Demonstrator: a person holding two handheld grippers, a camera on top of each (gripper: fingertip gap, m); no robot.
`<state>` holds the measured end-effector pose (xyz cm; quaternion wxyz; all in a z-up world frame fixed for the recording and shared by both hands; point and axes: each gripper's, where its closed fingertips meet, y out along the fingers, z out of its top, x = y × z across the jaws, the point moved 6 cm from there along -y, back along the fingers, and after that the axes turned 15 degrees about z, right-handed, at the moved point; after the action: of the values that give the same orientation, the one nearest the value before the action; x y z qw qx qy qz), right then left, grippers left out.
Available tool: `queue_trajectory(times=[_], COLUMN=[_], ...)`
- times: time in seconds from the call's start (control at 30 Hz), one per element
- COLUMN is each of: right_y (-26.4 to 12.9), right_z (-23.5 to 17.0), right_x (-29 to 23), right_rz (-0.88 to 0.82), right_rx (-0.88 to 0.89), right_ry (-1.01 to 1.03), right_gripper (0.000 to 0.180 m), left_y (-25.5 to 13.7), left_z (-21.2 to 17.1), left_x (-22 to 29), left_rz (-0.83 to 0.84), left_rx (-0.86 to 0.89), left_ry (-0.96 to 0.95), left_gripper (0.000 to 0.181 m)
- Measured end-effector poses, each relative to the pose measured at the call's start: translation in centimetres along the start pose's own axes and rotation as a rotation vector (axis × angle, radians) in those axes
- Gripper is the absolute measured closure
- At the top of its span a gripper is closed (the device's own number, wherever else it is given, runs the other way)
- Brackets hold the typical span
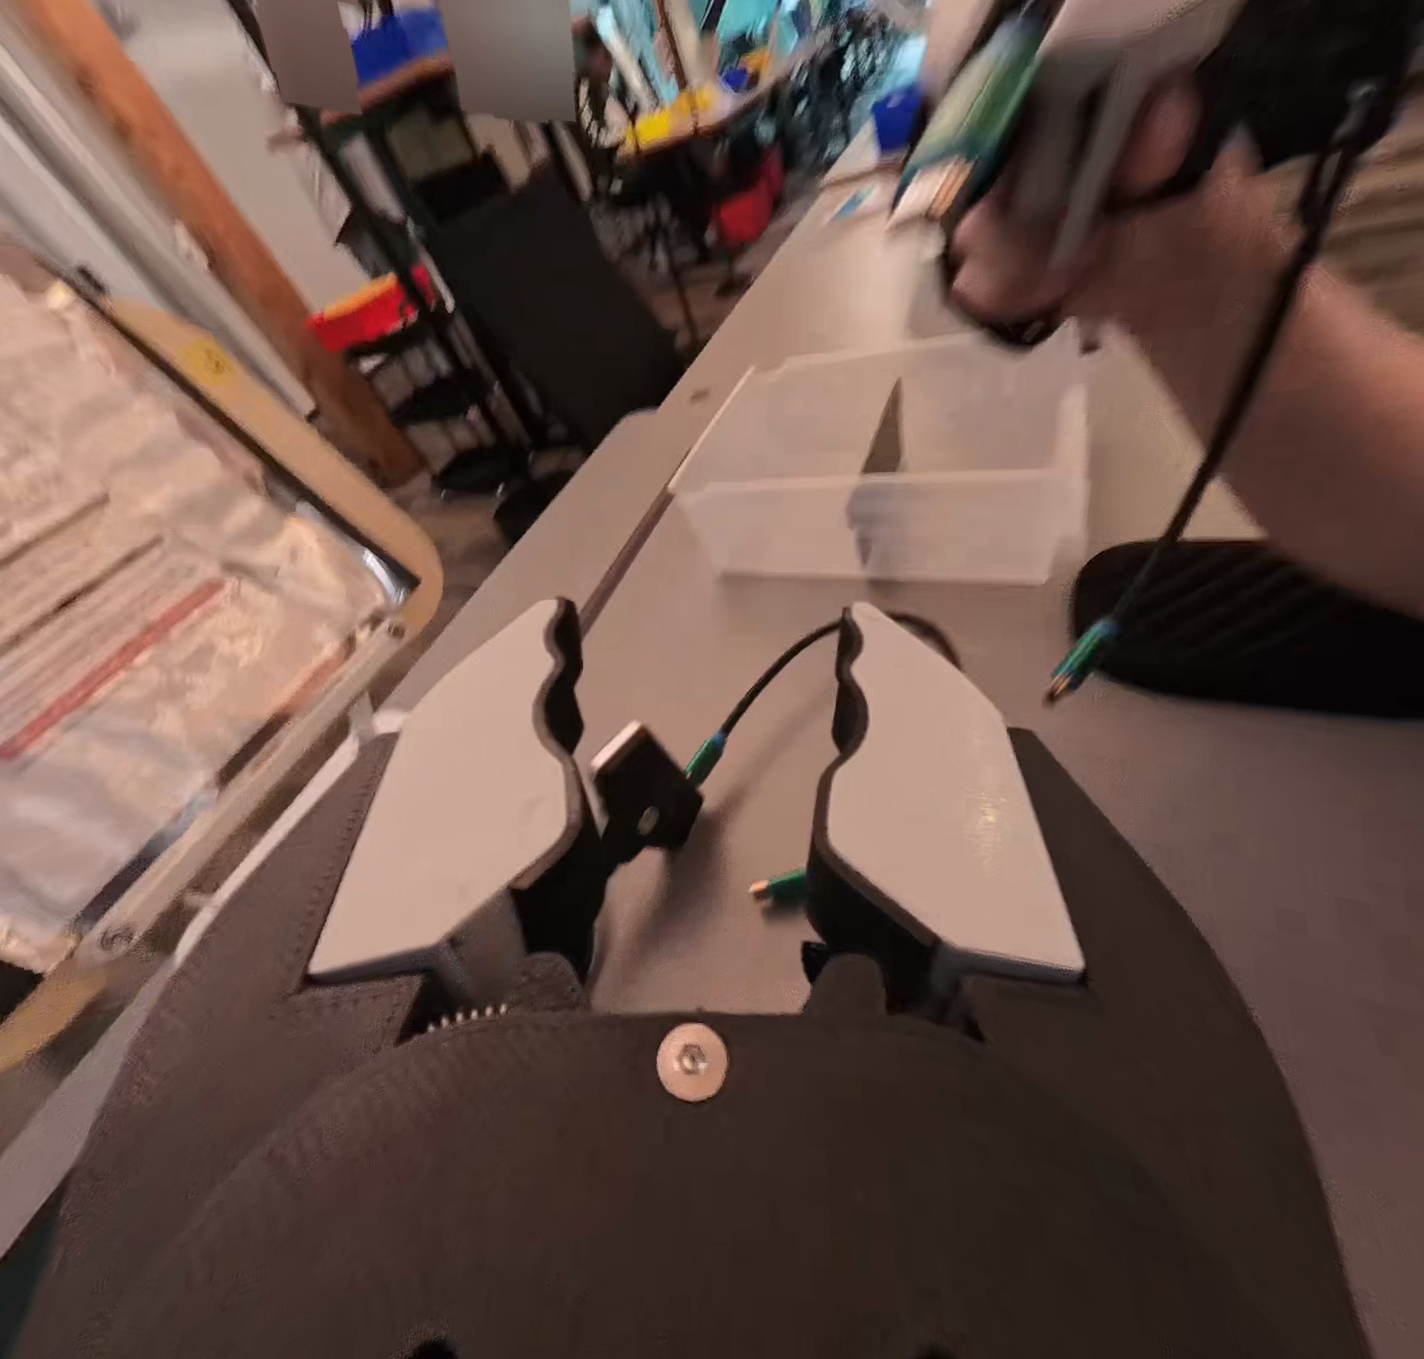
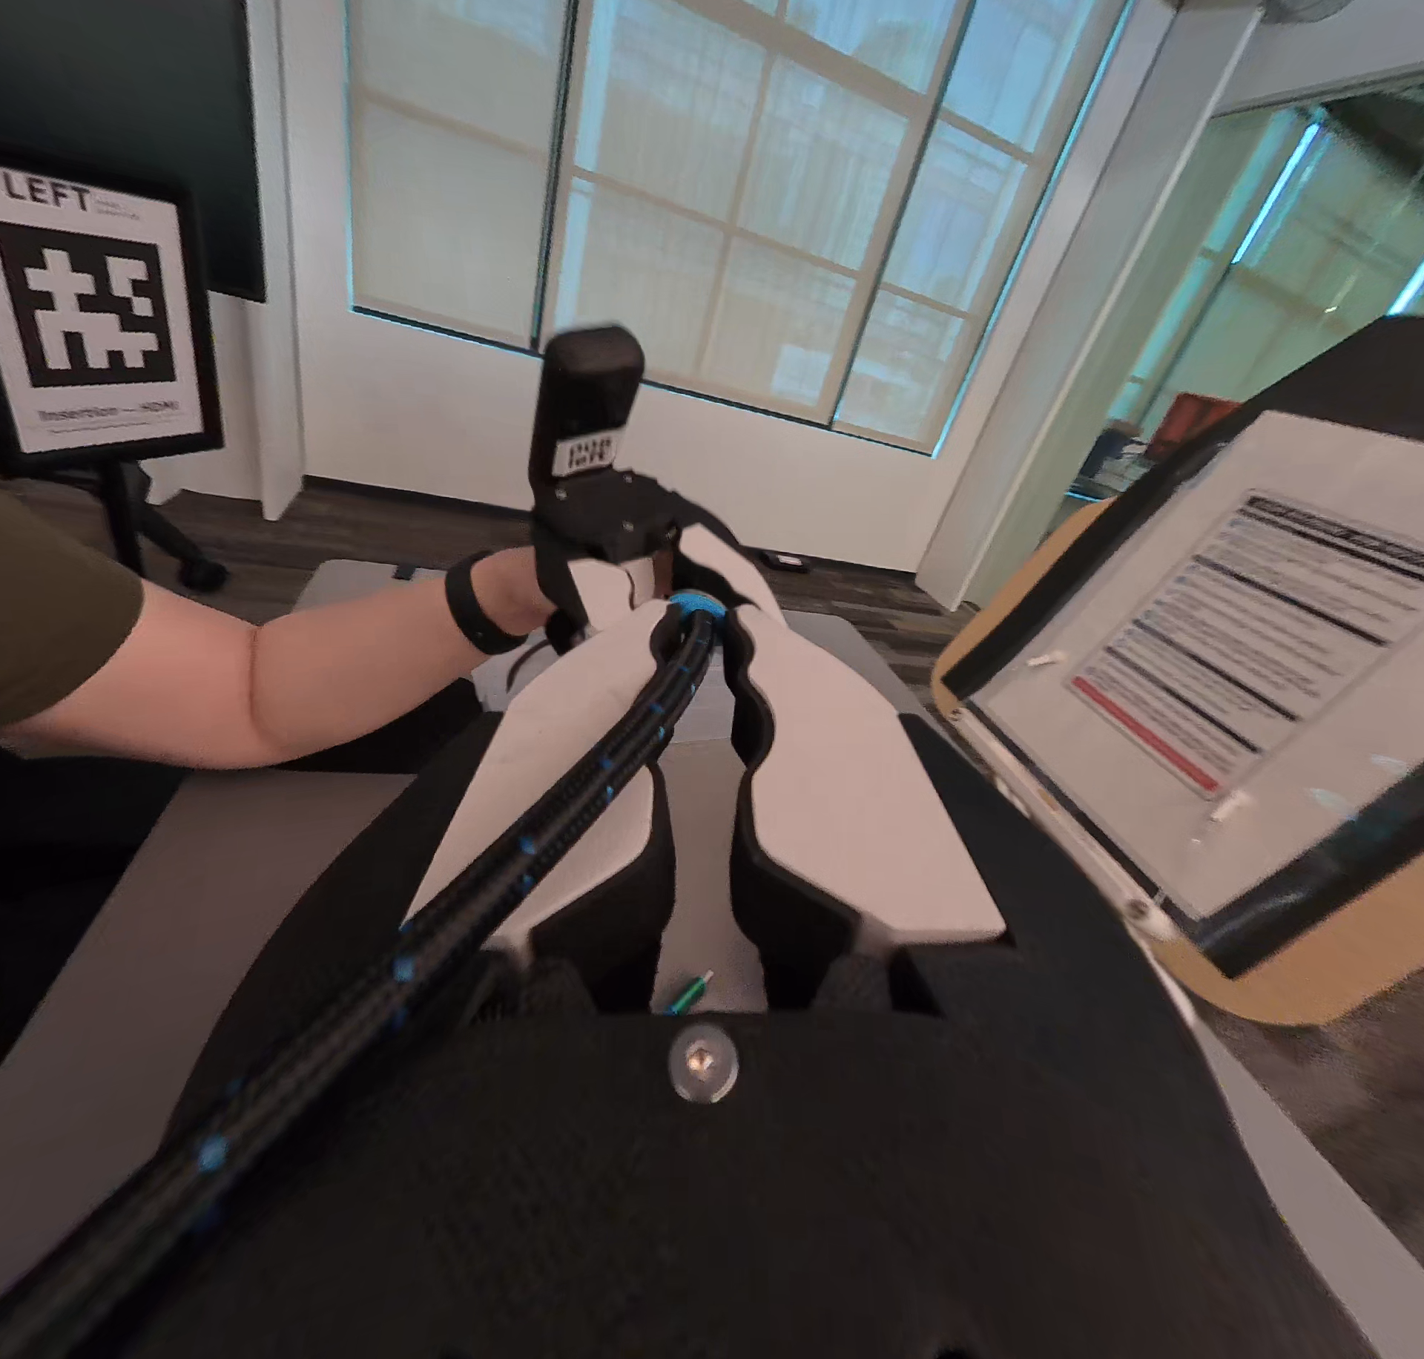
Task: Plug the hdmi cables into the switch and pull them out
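Note:
In the left wrist view a small black switch (image 1: 646, 790) lies on the grey table (image 1: 1156, 898) between my left gripper's (image 1: 709, 621) open fingers, close to the left finger. A thin black cable with a green collar (image 1: 705, 755) is plugged into it. A loose green plug (image 1: 780, 884) lies by the right finger. My right gripper (image 2: 697, 617) is shut on a black braided HDMI cable (image 2: 539, 836) at its blue collar; the plug beyond is hidden. In the left wrist view the right gripper (image 1: 1002, 150) is blurred, raised at the upper right, with a cable end (image 1: 1079, 663) dangling.
A clear plastic divided bin (image 1: 886, 474) stands beyond the switch. A forearm rests over a black mat (image 1: 1233, 628). A framed board with a laminated sheet (image 2: 1233, 667) stands off the table's left edge. A marker sign on a stand (image 2: 92, 320) stands behind.

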<state>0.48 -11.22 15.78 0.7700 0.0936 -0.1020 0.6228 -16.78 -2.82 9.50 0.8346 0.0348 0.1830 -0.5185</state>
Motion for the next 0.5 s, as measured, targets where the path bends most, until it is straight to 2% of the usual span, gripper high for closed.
queue_trajectory(times=[0.13, 0.23, 0.33, 0.5], right_y=[-2.6, -4.1, -5.2, -6.8], right_z=[1.8, 2.6, 3.0, 3.3], right_x=[-0.7, -1.0, -1.0, -0.9], right_rz=[-0.054, -0.071, -0.081, -0.094], right_rx=[-0.001, 0.024, 0.054, 0.101], right_ry=[-0.054, -0.07, -0.064, -0.05], right_gripper=[0.169, 0.169, 0.169, 0.169], left_y=[3.7, 7.5, 10.7, 13.8], left_z=[-4.9, -8.2, -9.7, -11.3], left_x=[-1.0, -2.0, -2.2, -1.1], left_rz=[0.084, 0.091, -0.022, -0.248], left_rx=[-0.197, -0.408, -0.496, -0.6], left_ry=[0.051, 0.234, 0.345, 0.393], left_gripper=[0.117, 0.119, 0.12, 0.122])
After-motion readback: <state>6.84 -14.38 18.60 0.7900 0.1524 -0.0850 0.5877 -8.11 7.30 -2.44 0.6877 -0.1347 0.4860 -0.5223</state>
